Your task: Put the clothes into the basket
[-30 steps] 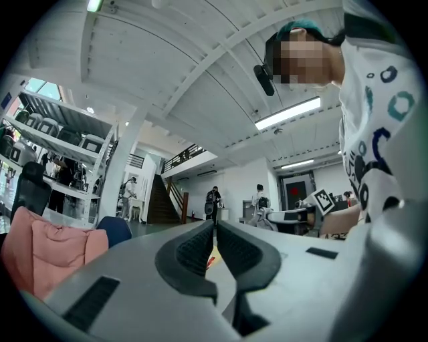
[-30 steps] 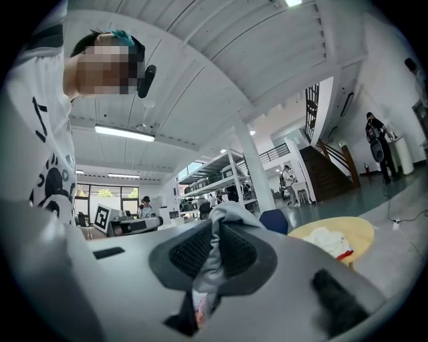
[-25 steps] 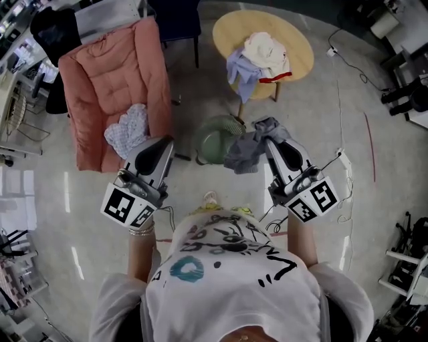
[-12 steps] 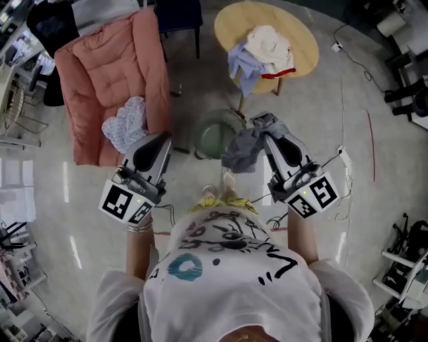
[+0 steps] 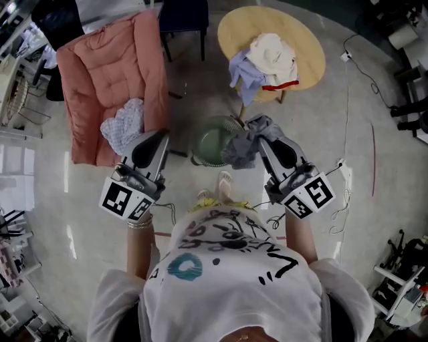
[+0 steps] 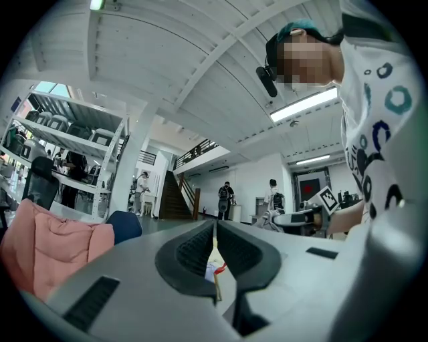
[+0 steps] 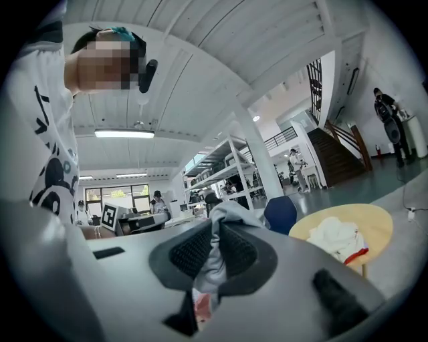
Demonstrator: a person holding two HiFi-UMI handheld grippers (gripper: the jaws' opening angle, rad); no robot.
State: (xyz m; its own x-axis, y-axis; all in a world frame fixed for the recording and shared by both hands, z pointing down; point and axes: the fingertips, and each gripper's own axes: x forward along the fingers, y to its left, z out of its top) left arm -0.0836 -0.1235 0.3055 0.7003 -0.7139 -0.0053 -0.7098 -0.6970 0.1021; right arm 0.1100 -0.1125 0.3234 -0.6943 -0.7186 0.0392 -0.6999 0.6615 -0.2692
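Observation:
My right gripper [image 5: 262, 127] is shut on a grey garment [image 5: 242, 147], which hangs from the jaws over the right rim of the green basket [image 5: 208, 140] on the floor. In the right gripper view the grey garment [image 7: 215, 257] is pinched between the ribbed pads of the right gripper [image 7: 215, 242]. My left gripper [image 5: 160, 138] hovers left of the basket, jaws closed with nothing in them; the left gripper [image 6: 215, 246] shows its pads pressed together. A patterned white garment [image 5: 124, 128] lies on the pink chair [image 5: 110, 73]. More clothes [image 5: 264, 59] are piled on the round wooden table [image 5: 307, 53].
A dark blue chair [image 5: 184, 17] stands behind the pink chair. Cables and a power strip [image 5: 341, 170] lie on the floor to the right. Racks and equipment line both edges of the room. The person's foot [image 5: 224, 180] is just in front of the basket.
The right gripper with the grey garment has shifted slightly left and forward, bringing the cloth closer over the basket. The view has moved forward a little; the left gripper kept its place.

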